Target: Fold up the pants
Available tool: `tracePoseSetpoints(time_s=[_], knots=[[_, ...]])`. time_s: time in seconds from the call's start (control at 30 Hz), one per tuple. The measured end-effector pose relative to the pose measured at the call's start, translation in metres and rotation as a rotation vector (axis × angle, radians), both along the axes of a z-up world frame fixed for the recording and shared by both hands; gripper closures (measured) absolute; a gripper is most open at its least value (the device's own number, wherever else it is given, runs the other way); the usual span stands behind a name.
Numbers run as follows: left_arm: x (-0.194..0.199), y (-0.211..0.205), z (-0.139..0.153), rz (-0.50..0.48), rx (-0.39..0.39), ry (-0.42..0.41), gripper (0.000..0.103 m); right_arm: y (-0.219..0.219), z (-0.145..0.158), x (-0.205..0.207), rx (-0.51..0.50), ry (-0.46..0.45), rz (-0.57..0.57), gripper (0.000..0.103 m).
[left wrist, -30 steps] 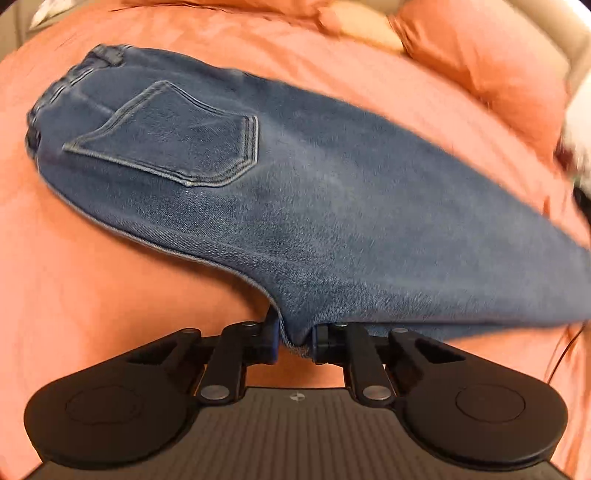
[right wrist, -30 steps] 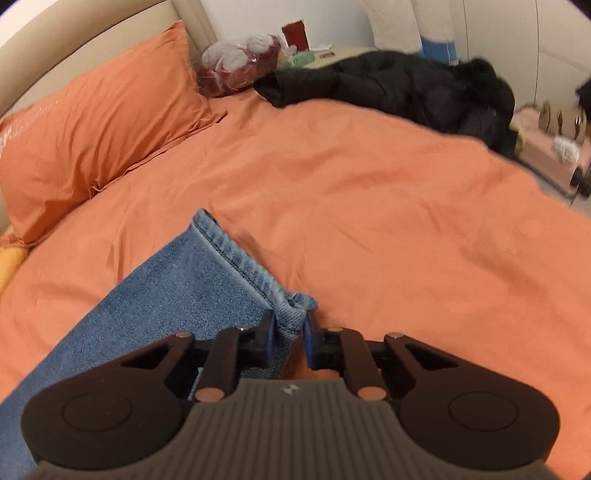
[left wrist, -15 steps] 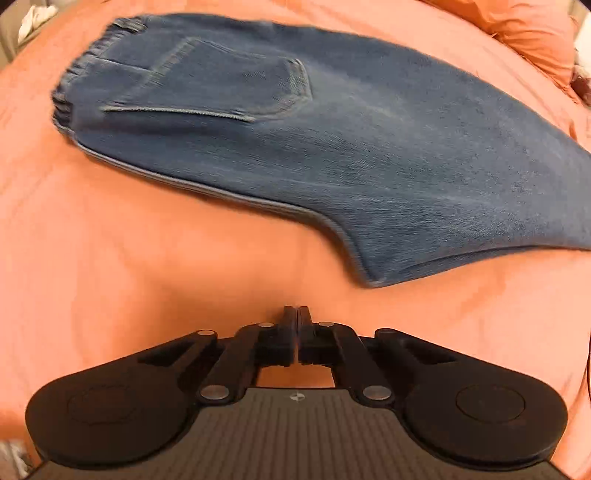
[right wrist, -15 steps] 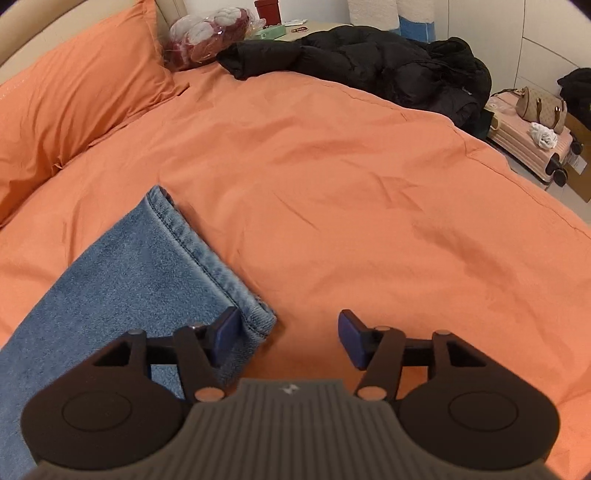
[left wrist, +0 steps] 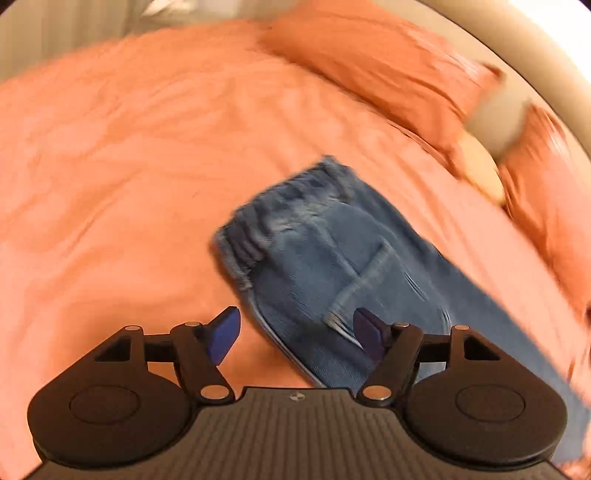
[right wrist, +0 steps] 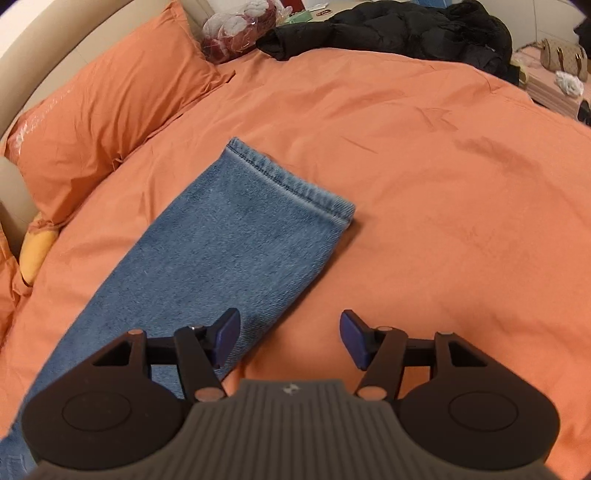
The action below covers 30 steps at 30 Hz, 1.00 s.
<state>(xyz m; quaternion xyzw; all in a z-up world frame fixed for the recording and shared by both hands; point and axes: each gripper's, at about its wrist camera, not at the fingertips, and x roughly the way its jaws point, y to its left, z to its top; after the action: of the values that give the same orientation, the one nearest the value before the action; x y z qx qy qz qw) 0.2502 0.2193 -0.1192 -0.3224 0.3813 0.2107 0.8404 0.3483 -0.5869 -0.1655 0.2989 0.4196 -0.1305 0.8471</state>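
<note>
Blue denim pants lie flat on the orange bed, folded lengthwise. The left wrist view, blurred by motion, shows the waistband end (left wrist: 295, 206) and back pocket (left wrist: 354, 273). My left gripper (left wrist: 295, 336) is open and empty, just above the pants' near edge. The right wrist view shows the leg (right wrist: 221, 251) and its hem (right wrist: 291, 181). My right gripper (right wrist: 290, 338) is open and empty, over the leg's right edge, short of the hem.
Orange pillows (right wrist: 103, 107) lie against the beige headboard (left wrist: 517, 55). A black jacket (right wrist: 388, 29) and a bag of red and white items (right wrist: 240, 33) sit at the bed's far side. A pink suitcase with a handbag (right wrist: 557, 74) stands beyond the bed.
Both grippers let go of the pants and drew back. The left one shut, then opened wide and swung toward the waistband end. The right one opened and rose above the leg.
</note>
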Motion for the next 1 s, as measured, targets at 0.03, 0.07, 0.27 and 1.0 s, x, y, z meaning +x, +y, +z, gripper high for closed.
tracePoseSetpoints(time_s=[0.03, 0.07, 0.27, 1.0], knots=[[0.001, 0.008, -0.007, 0.025, -0.046, -0.018, 0.022, 0.0, -0.001, -0.001, 0.016, -0.012, -0.015, 0.046], [0.0, 0.012, -0.014, 0.049, -0.087, -0.041, 0.022, -0.001, -0.002, -0.001, 0.024, -0.022, -0.027, 0.046], [0.016, 0.03, -0.054, 0.128, -0.191, -0.074, 0.019, -0.021, -0.012, 0.001, 0.129, -0.063, -0.143, 0.046], [0.059, 0.024, -0.018, 0.131, -0.007, 0.023, 0.051, 0.027, 0.047, 0.062, -0.228, -0.13, -0.038, 0.095]])
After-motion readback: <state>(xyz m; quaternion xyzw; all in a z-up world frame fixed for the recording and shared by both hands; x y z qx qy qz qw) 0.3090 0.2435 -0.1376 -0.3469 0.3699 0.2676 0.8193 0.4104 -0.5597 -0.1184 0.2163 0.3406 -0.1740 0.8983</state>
